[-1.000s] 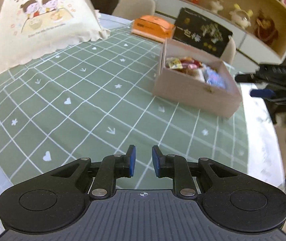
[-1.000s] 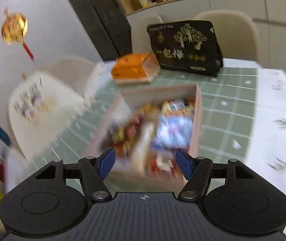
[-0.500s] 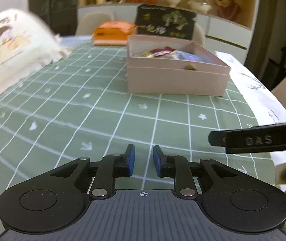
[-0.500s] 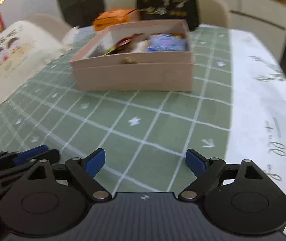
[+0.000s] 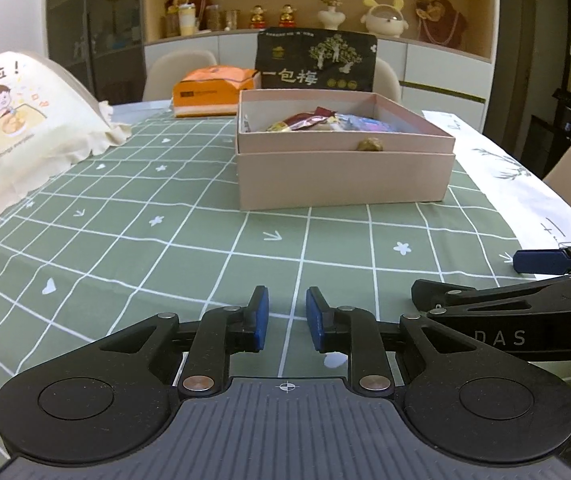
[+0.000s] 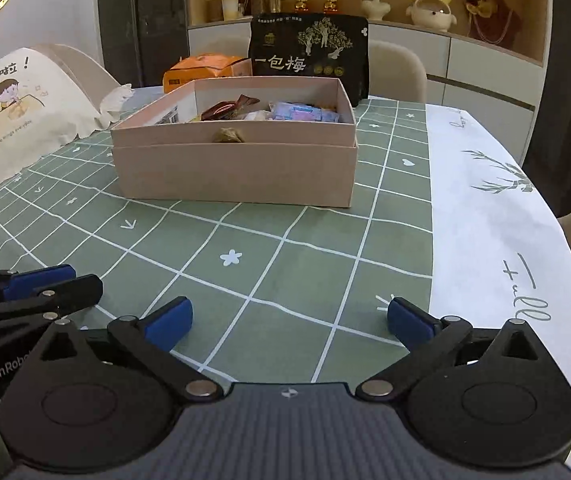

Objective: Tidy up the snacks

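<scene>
A: Left wrist view: the left tool [image 5: 285, 318] has its blue pads narrowly apart with nothing between them, low over the green checked bench [image 5: 133, 240].
B: The right tool [image 6: 289, 320]?
A: Jaws opening wide, empty. The open pink cardboard box [image 6: 237, 168] of wrapped snacks [image 6: 285, 112] stands well ahead of both tools.

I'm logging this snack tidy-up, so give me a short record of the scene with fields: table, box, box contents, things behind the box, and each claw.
table: green grid tablecloth
box: pink open box, on the cloth
box contents: wrapped snacks
behind box: black bag, orange pack
left claw: narrow gap, nothing between the jaws
right claw: jaws opening, wide apart, nothing between them
</scene>
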`<state>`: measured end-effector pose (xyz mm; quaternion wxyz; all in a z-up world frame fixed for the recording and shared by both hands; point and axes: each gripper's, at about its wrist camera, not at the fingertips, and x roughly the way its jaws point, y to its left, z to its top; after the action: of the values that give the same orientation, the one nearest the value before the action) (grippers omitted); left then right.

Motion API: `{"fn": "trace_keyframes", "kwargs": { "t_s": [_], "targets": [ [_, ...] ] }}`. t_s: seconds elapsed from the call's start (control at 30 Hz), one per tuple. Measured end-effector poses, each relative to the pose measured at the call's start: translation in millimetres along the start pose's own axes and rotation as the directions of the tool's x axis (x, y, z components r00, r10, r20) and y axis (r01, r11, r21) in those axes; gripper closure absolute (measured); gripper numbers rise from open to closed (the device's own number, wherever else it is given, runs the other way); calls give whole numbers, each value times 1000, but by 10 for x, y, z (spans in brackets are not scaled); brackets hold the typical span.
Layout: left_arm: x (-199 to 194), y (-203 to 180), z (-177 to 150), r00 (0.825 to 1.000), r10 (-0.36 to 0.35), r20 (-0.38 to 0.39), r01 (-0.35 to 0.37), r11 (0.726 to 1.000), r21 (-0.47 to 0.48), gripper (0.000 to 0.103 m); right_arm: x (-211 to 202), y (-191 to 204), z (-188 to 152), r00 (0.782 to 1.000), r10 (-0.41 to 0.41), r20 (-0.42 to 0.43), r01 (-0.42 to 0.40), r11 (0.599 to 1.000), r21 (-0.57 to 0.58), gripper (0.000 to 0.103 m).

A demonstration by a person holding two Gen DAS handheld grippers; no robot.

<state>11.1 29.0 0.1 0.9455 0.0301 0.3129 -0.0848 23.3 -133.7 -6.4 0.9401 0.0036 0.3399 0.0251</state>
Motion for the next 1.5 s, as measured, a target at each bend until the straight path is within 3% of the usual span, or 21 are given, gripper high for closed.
{"fn": "trace_keyframes", "kwargs": {
  "t_s": [1.5],
  "targets": [
    [5,9,-4,1000,-6,0,6,1000,-3,78,-4,1,4,1000,-1,-1,1,1000,0,0]
  ]
}}
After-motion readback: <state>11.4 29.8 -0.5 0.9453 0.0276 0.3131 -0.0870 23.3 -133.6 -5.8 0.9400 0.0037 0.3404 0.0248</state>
